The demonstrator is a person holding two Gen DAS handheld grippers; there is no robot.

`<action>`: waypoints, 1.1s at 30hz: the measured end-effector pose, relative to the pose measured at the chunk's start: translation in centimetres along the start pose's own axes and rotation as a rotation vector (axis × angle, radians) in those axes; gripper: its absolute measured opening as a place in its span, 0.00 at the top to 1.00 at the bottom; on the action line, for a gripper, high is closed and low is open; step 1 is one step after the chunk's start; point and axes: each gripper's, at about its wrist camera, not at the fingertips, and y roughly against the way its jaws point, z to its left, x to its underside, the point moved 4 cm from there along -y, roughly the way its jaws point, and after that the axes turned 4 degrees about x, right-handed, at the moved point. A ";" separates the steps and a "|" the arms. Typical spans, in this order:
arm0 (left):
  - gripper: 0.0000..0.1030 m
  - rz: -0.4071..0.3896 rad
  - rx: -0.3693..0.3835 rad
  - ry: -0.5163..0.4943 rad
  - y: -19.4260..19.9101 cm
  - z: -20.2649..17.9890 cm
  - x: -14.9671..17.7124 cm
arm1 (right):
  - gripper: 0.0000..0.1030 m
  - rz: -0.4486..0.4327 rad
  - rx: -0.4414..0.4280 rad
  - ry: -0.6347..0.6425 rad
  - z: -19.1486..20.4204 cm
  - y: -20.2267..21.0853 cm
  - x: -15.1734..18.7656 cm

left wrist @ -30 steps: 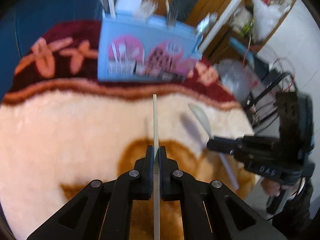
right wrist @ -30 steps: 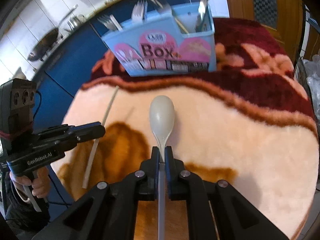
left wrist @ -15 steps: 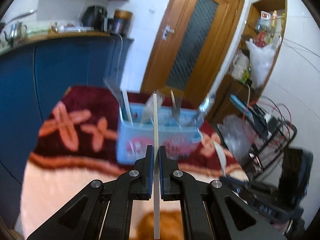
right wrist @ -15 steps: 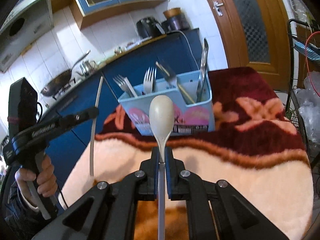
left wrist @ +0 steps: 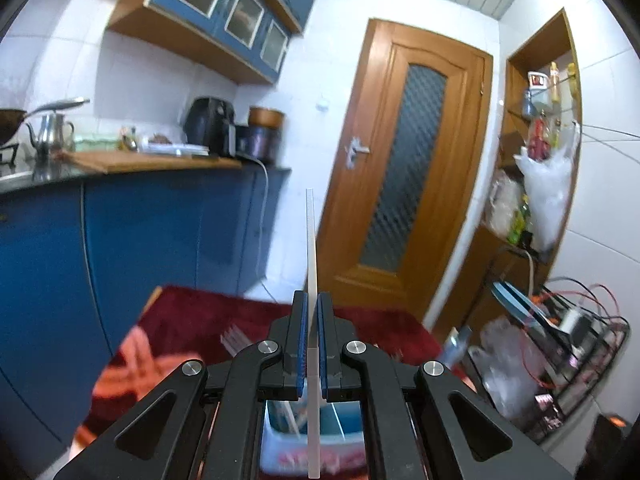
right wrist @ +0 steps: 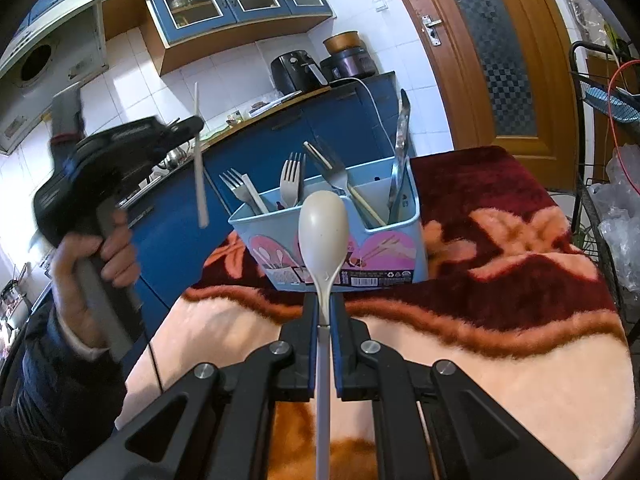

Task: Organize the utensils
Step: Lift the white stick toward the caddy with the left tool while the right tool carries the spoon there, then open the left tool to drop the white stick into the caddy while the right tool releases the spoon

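Black plastic fingers of the left gripper (left wrist: pixel 312 336) are closed tight on a thin white chopstick (left wrist: pixel 311 248), which stands upright between the blue pads and pokes out both above and below them. From the right wrist view the same gripper (right wrist: pixel 188 126) is held high at the left by a bare hand (right wrist: pixel 100 248), well above the table, with the chopstick (right wrist: pixel 199 168) hanging nearly vertical (slightly tilted). Below the left gripper sits the light blue utensil box (left wrist: pixel 340 436), seen between the fingers.

That box (right wrist: pixel 340 248) stands on a plush blanket (right wrist: pixel 500 320) of dark red, cream and orange, and holds forks (right wrist: pixel 291 178), a wooden chopstick and a metal utensil (right wrist: pixel 400 152) in separate compartments. To the right, the right gripper (right wrist: pixel 323 320) is clamped on the neck of a cream spoon (right wrist: pixel 323 232), bowl pointing forward, raised above the blanket just in front of the box.
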 end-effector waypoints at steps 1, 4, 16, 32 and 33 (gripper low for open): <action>0.96 -0.012 -0.009 0.000 -0.3 0.0 -0.1 | 0.92 -0.005 -0.001 0.001 -0.1 0.0 0.0; 0.96 -0.053 -0.039 -0.003 -1.5 0.3 0.0 | 0.92 -0.011 0.002 0.008 -0.2 -0.2 -0.1; 0.96 -0.076 -0.065 0.000 -3.4 1.5 3.0 | 0.92 -0.105 0.038 0.028 -1.1 -0.8 -4.0; 0.96 -0.045 -0.047 0.002 -4.2 1.8 4.9 | 0.91 -0.356 0.152 0.121 -0.6 -6.3 -11.1; 0.96 -0.043 -0.044 0.000 -4.2 1.8 5.0 | 0.91 -0.358 0.164 0.138 -0.4 -6.7 -11.0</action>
